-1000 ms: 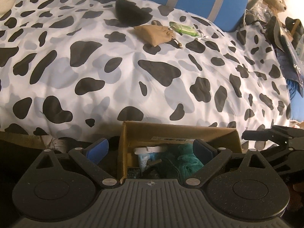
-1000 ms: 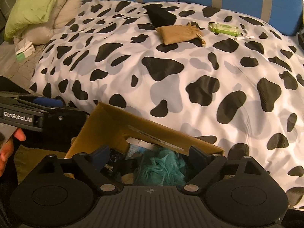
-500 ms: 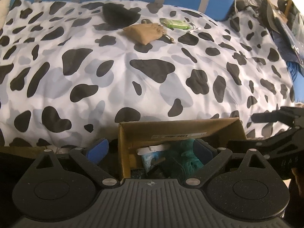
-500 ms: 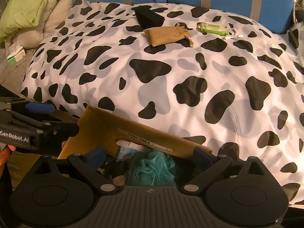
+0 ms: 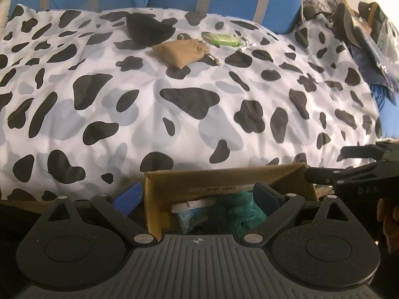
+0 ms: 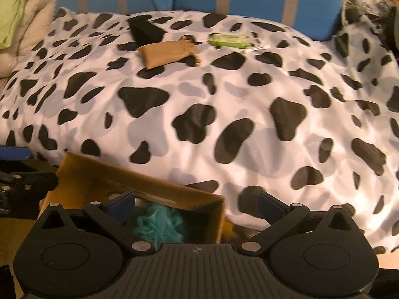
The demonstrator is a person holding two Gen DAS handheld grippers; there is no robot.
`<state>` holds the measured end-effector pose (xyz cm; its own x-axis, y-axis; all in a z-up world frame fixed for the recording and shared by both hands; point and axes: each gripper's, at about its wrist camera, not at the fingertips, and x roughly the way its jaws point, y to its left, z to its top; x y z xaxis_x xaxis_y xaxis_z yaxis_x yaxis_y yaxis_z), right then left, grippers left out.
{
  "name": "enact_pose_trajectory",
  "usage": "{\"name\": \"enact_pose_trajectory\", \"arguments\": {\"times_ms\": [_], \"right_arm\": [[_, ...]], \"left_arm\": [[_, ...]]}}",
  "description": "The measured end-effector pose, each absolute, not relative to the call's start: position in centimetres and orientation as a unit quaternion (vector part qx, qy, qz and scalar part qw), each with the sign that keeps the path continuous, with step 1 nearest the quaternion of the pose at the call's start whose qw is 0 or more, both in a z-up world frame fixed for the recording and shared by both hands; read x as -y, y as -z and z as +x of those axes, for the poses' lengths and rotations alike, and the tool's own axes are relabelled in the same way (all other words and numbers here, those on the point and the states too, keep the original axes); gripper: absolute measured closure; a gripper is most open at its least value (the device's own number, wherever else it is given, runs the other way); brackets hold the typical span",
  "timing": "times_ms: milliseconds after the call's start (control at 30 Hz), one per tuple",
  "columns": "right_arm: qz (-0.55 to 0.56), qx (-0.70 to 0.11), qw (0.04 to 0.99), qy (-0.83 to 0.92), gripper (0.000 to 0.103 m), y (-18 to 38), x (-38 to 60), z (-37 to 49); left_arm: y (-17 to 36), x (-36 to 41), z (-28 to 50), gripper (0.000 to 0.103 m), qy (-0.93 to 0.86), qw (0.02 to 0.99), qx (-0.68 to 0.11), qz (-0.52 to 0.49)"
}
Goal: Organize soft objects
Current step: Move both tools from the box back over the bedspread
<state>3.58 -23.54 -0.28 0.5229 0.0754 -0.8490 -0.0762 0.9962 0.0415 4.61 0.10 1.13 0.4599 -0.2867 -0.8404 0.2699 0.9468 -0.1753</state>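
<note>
Both grippers over the cardboard box, jaws wide open, nothing held.

Cardboard box sits at the near edge of the bed, open top, printed label strip on the inner far wall. Inside: teal fuzzy bundle, loose stringy texture, plus a white item beside it. Left gripper straddles the box's left wall, one pad outside, one inside over the teal. Right gripper straddles the box's right corner. Far side of the bed: tan drawstring pouch, flat, wrinkled, cord trailing right; black object touching behind it; green packet just to its right.
</note>
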Motion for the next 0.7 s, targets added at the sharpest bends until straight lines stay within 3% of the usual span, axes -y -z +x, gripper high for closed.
{"name": "enact_pose_trajectory", "arguments": {"times_ms": [700], "right_arm": [[0.020,-0.454,0.890,-0.046,0.000,-1.0,25.1,5.4]], "left_arm": [[-2.5,0.6,6.2,0.006,0.200,0.864,-0.462,-0.007]]}}
